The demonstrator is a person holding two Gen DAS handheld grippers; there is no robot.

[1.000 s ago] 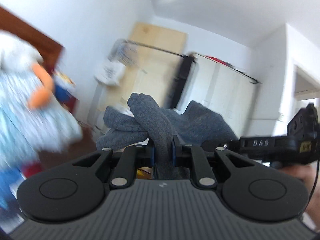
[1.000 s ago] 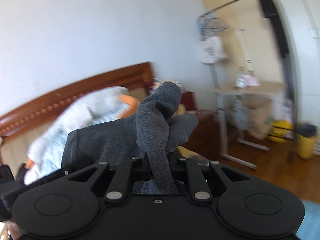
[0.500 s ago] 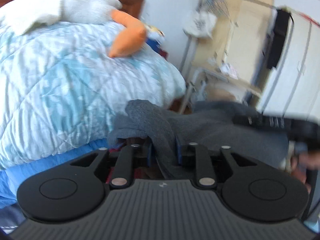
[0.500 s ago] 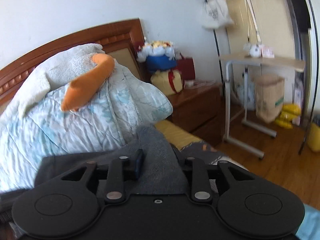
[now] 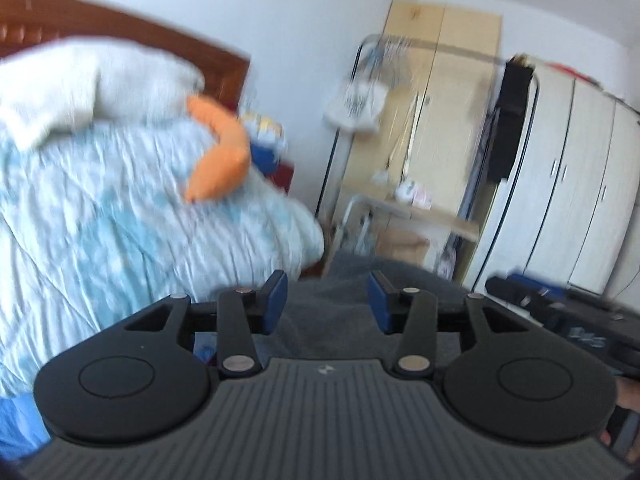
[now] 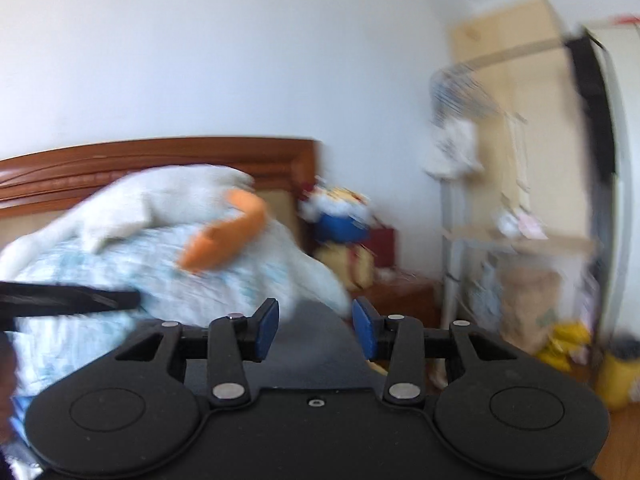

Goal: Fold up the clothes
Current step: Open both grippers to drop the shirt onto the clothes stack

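Note:
A dark grey knit garment [image 5: 332,320] lies low and flat on the bed just beyond my left gripper [image 5: 327,298]. The jaws are opening, and their blue pads [image 5: 276,296] stand apart from the cloth without pressing it. In the right wrist view the same grey garment [image 6: 316,346] shows between and below my right gripper [image 6: 316,330]. Its jaws are also opening and its pads are clear of the fabric. The right tool's black housing [image 5: 580,332] sits at the right edge of the left view. A black finger of the left tool [image 6: 68,300] reaches in from the left of the right view.
A light-blue quilt [image 5: 120,220] is heaped on the bed, with a white and orange plush [image 5: 220,160] against the wooden headboard [image 6: 160,156]. To the right stand a nightstand [image 6: 404,292], a clothes rack, a small side table [image 5: 420,212], wardrobes [image 5: 580,184] and a yellow bin [image 6: 620,380].
Both grippers, earlier shut on bunched-up folds of the grey garment, have spread their jaws and let it go. The cloth has dropped flat, and both views have swung towards the bed.

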